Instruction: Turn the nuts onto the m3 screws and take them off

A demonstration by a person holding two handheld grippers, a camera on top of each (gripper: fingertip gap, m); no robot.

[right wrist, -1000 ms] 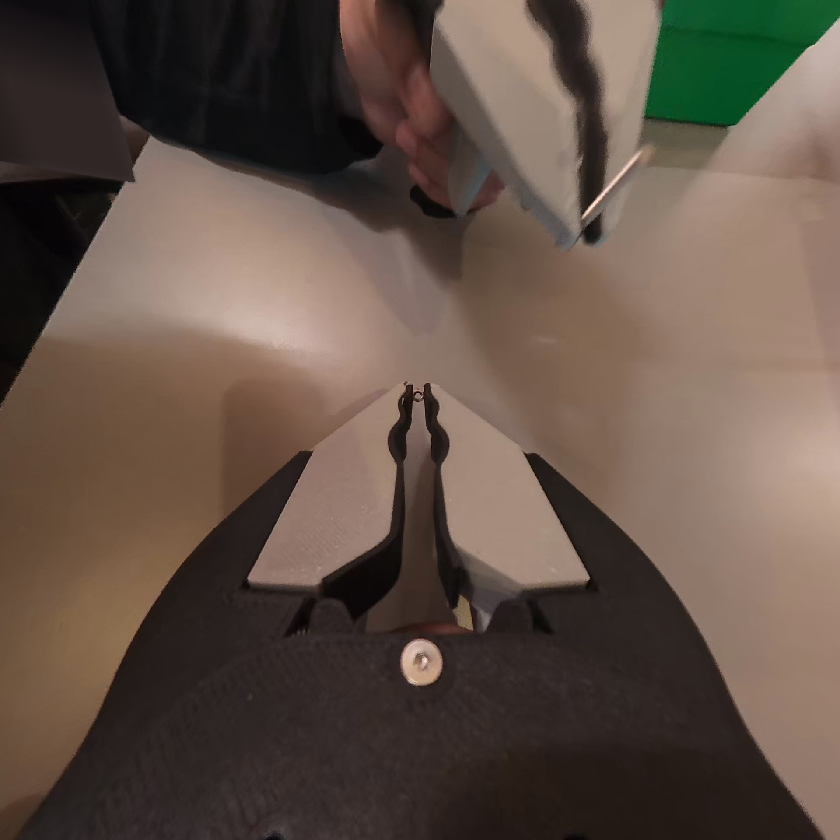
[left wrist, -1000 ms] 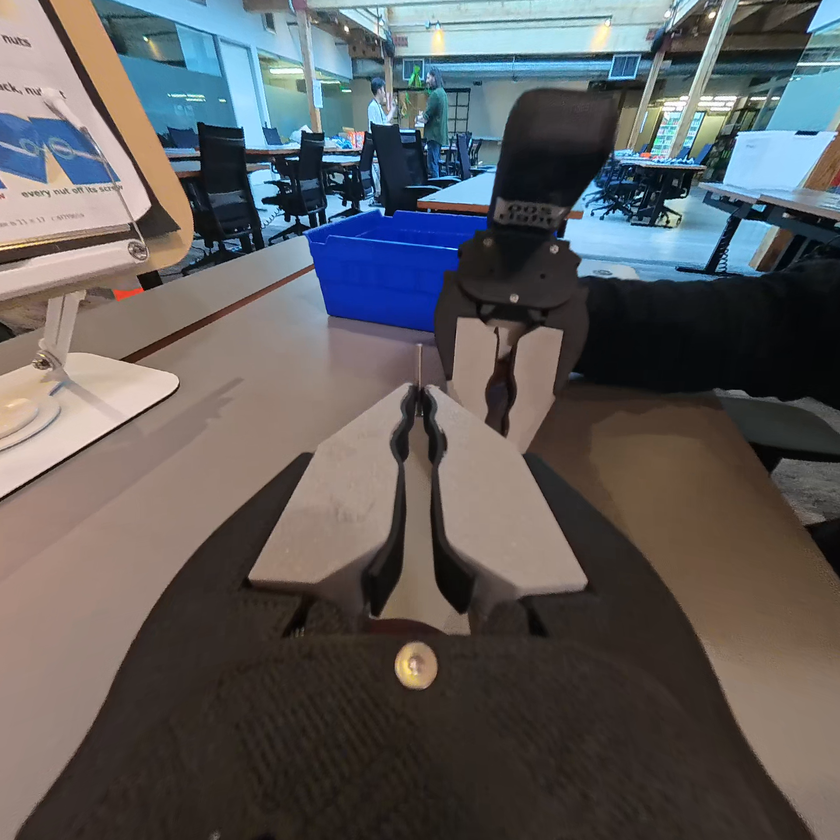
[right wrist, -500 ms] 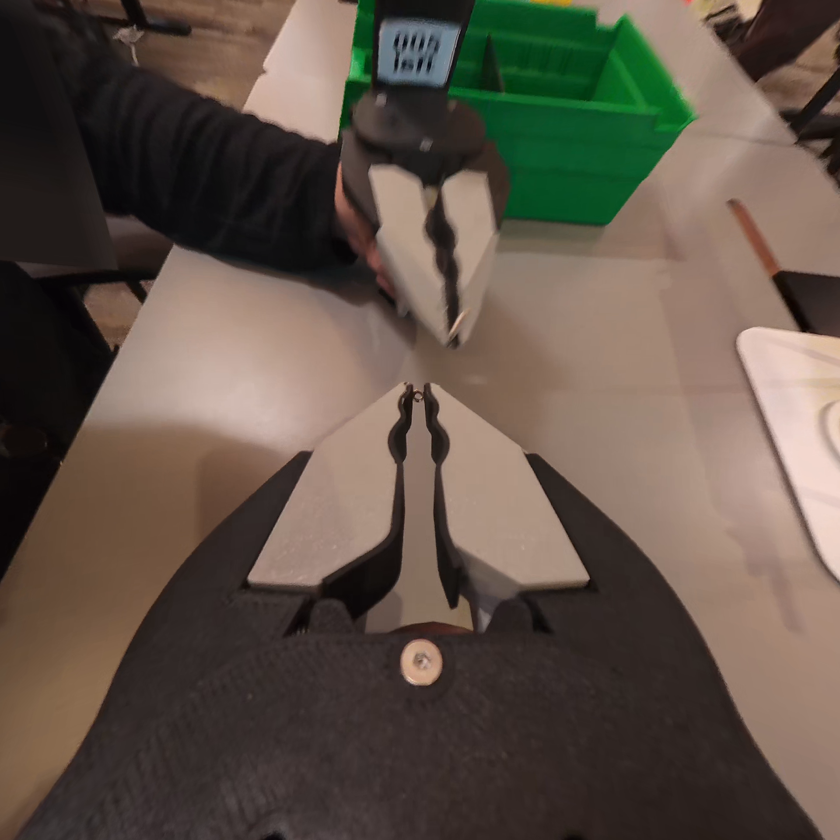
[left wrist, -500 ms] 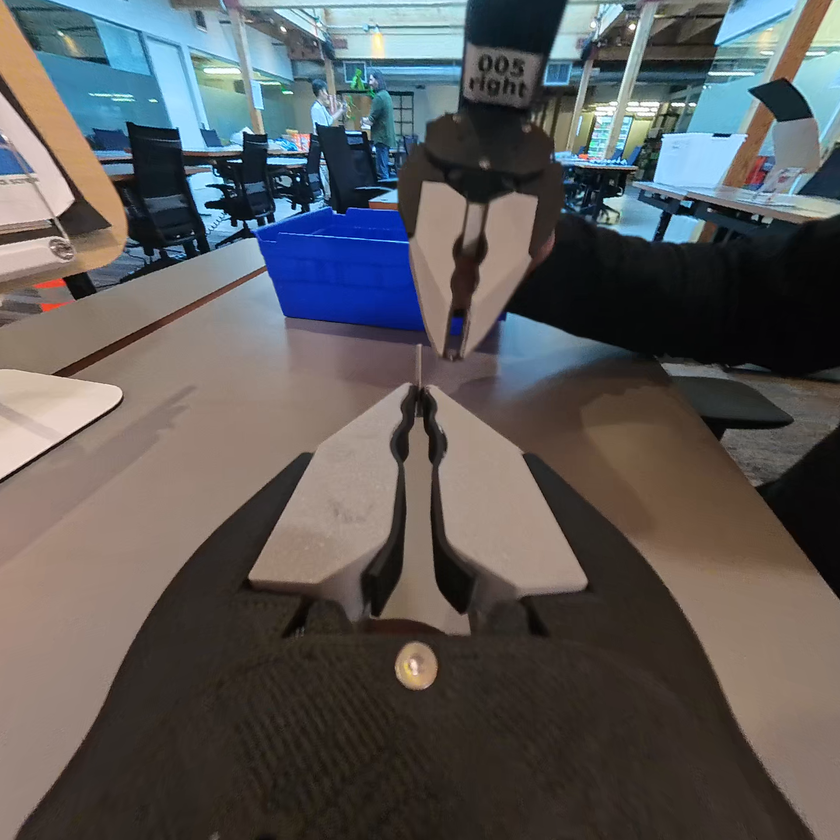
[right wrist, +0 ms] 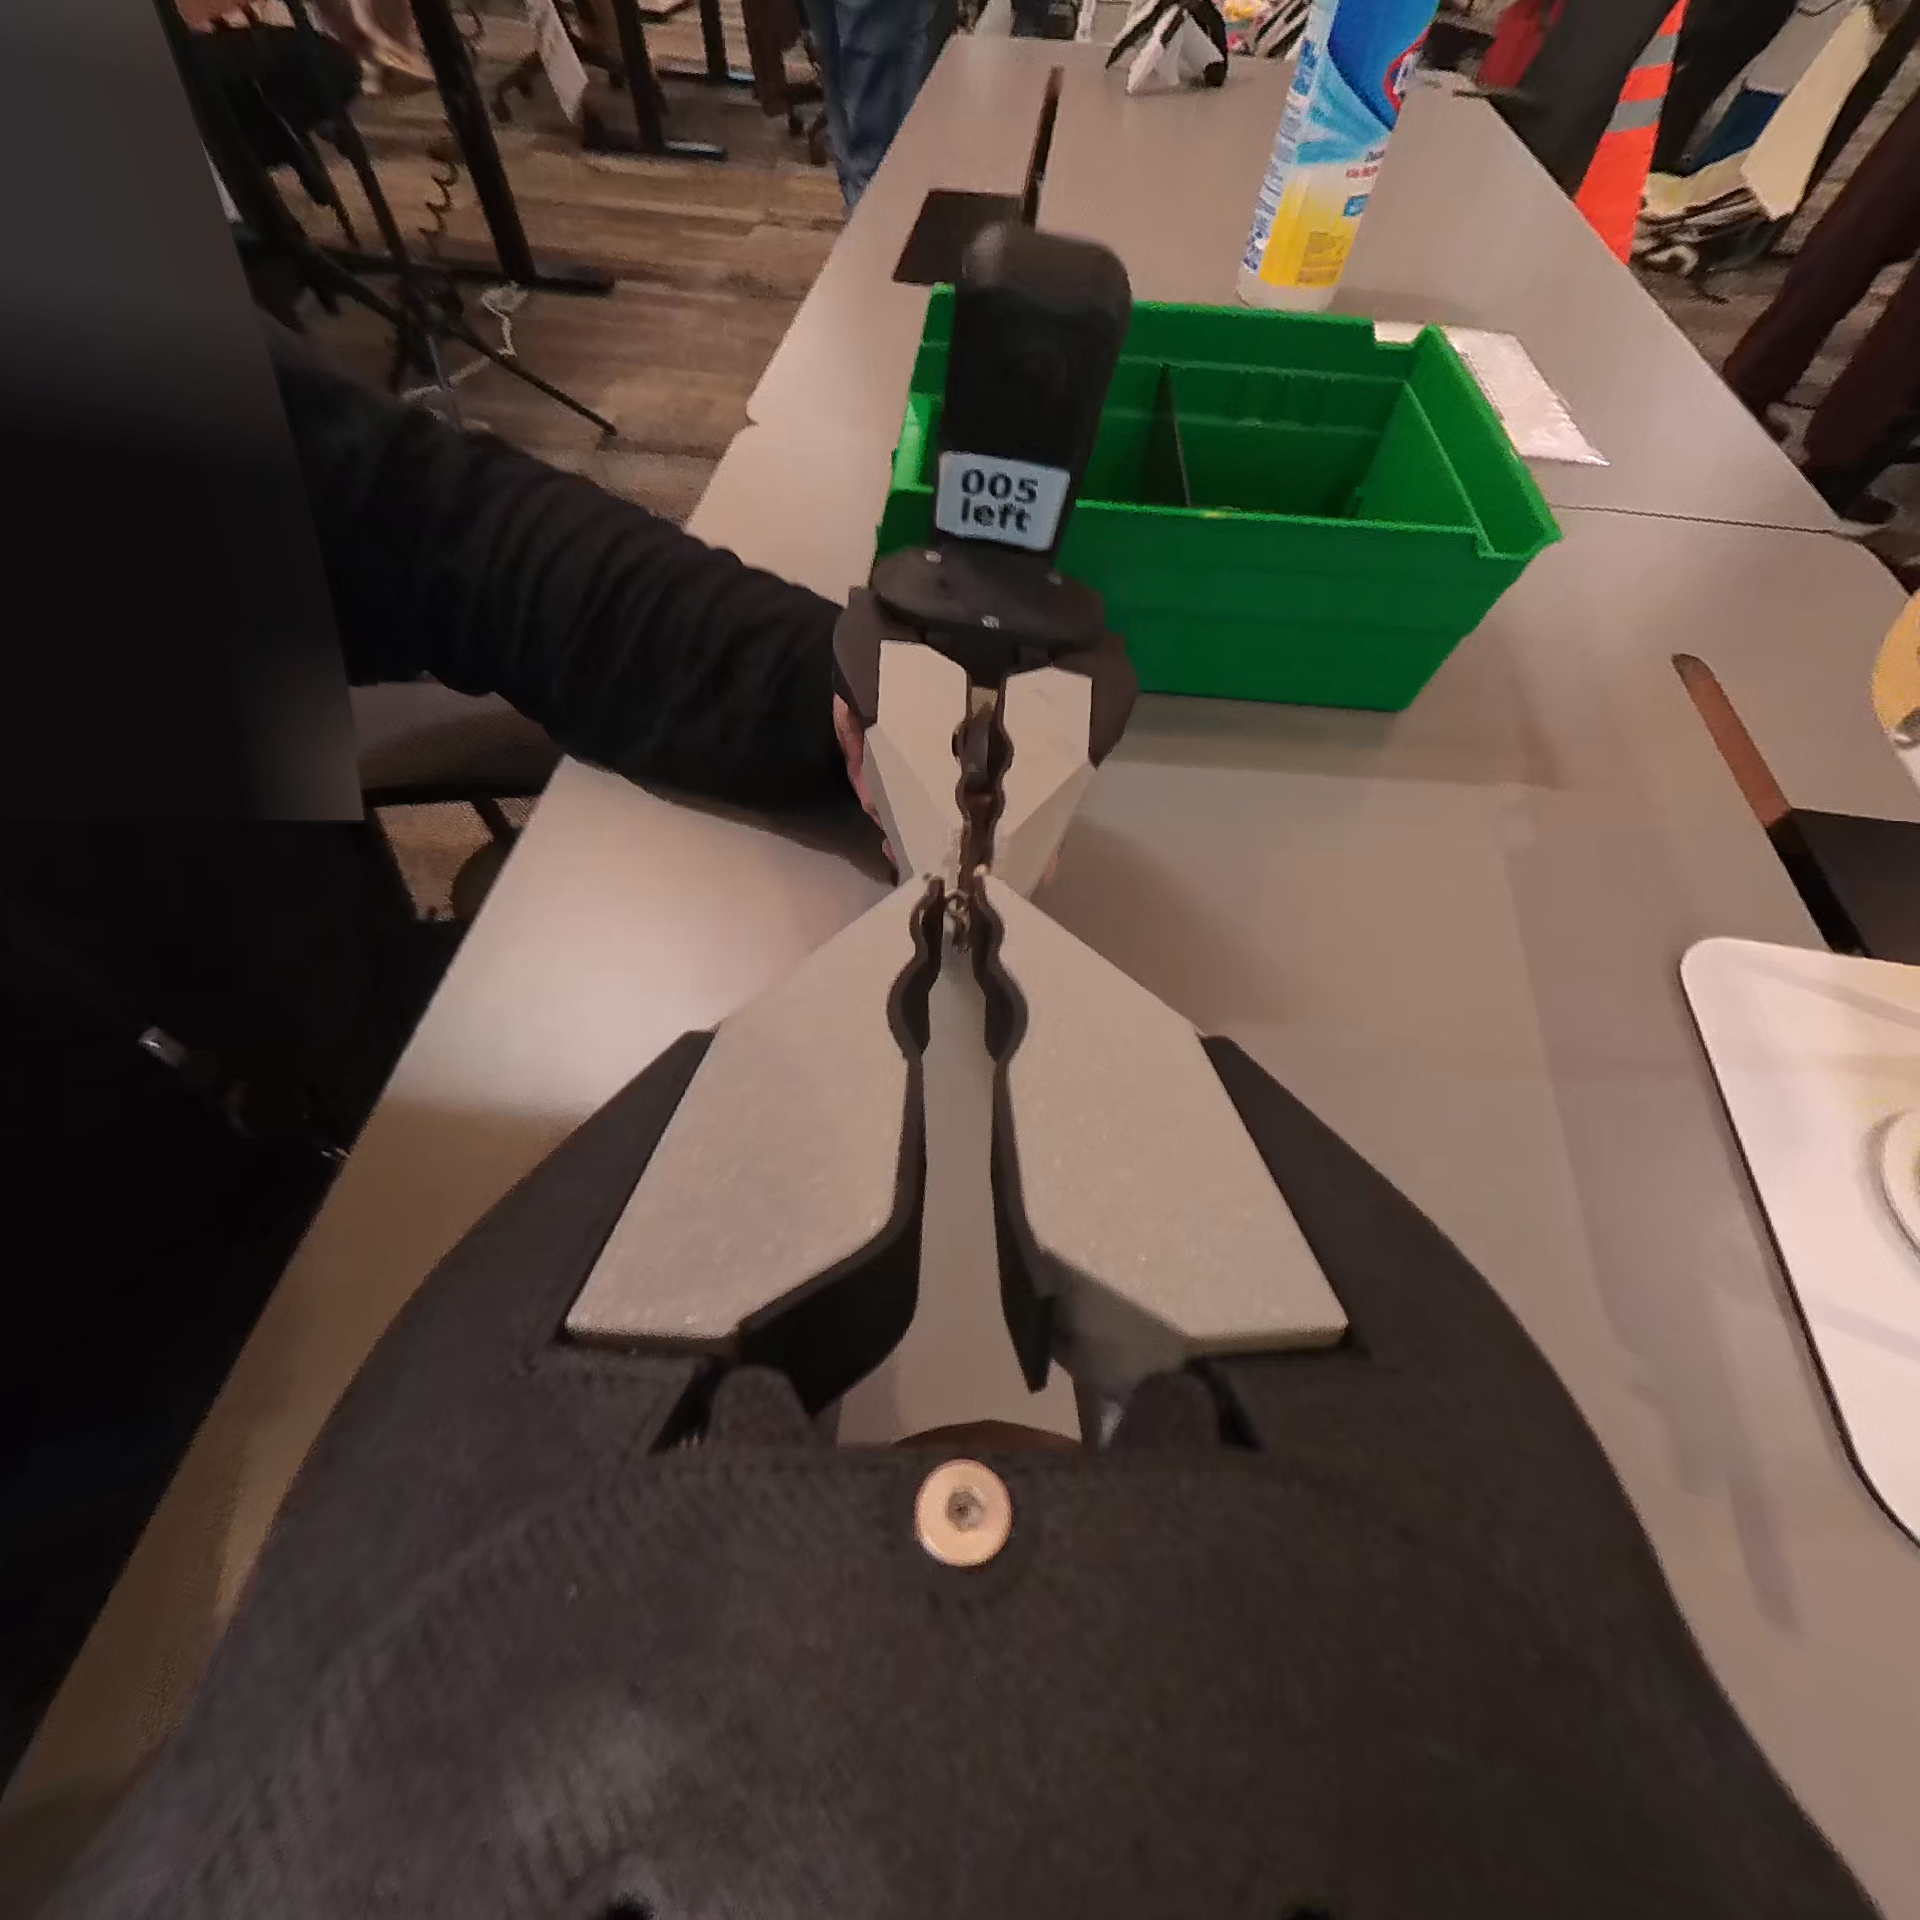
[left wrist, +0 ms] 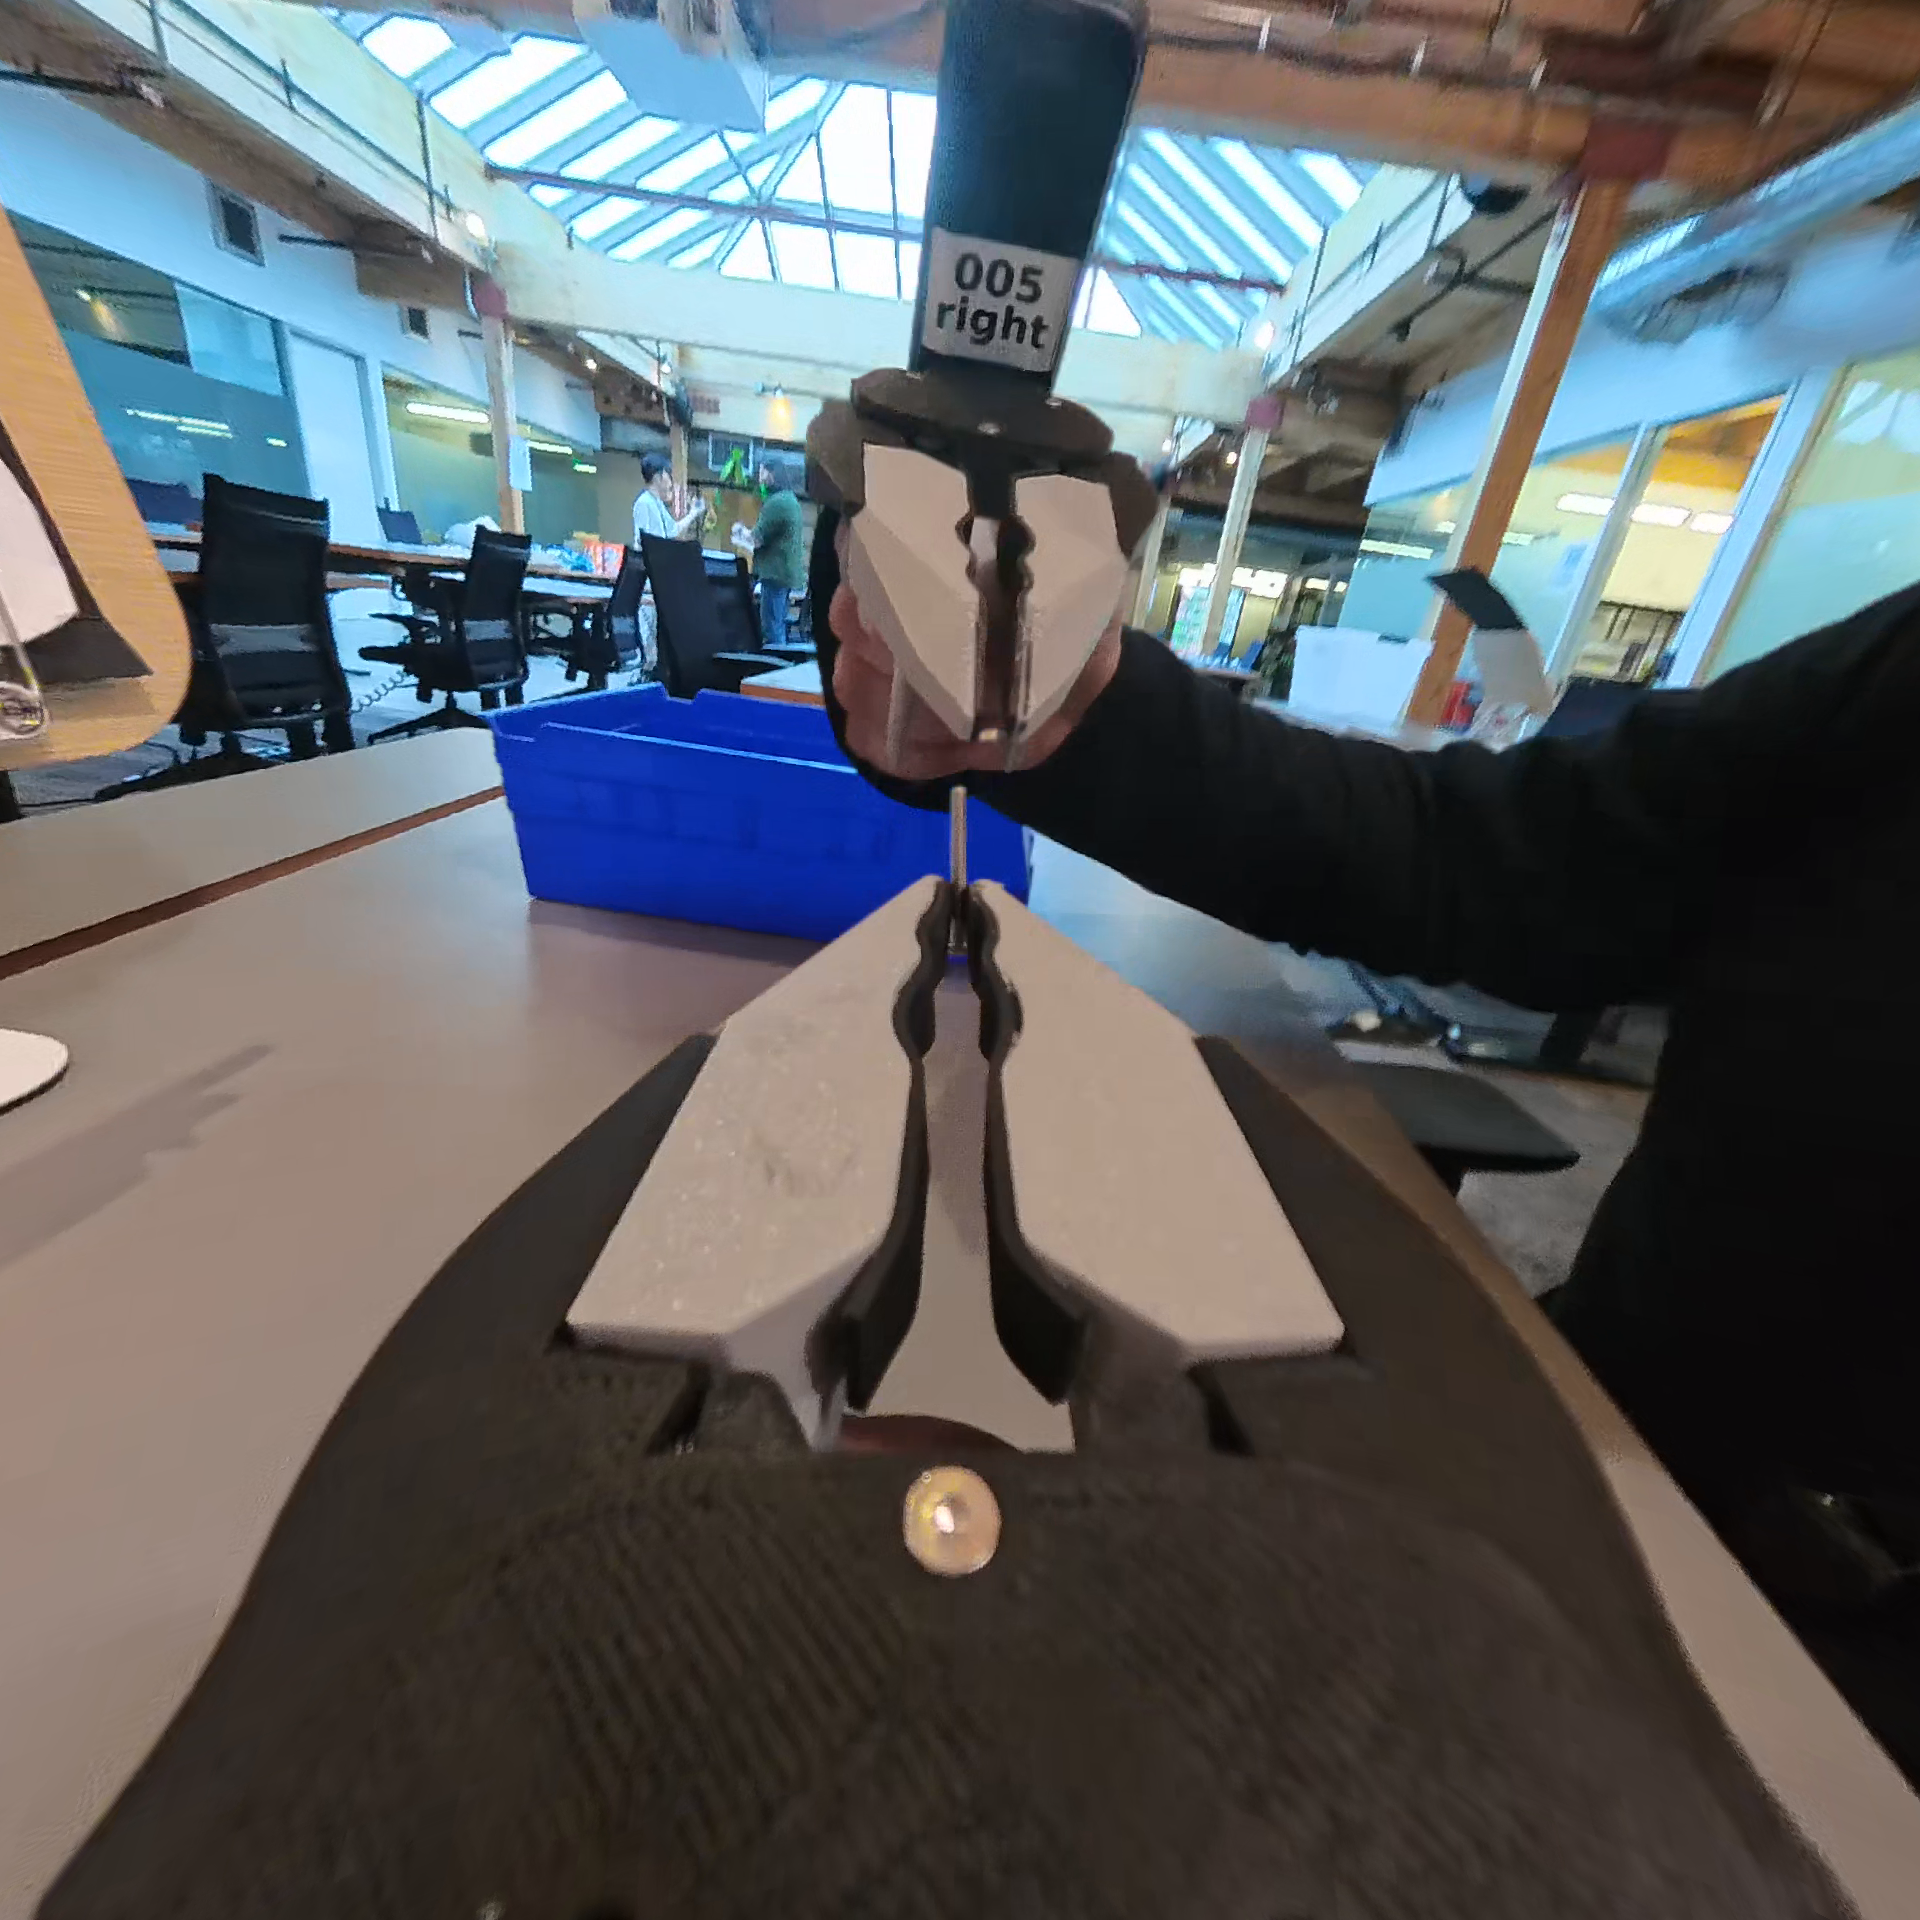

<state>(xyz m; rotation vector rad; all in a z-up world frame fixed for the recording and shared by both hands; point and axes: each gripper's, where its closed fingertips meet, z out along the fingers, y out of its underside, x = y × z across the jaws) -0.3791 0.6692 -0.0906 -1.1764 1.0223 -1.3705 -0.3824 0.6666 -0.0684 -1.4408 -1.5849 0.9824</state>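
L gripper is clamped on the screw, shank poking straight up out of the tips, same as 1 s ago. R gripper is pinched shut on the nut, a tiny dark ring at its tips; too small to see any thread detail. What changed: 1 s back R was low beside L, off to the side, w/ the screw clear of it. Half a sec ago it had swung up and pointed down near the screw tip. Now it sits right over the screw, tips facing tips, small gap visible betw screw end and R tips in the L view. In the R view the nut looks right at L's tips, maybe touching the screw end, cannot tell. So I read this as alignment about done, threading not yet started; nut still off the screw. Next I'd need to bring the nut onto the tip square, then twist. Risk: cocked nut or cross-thread, or dropping it on the table. Blue bin behind in the L view, green bin behind in the R view, both untouched.
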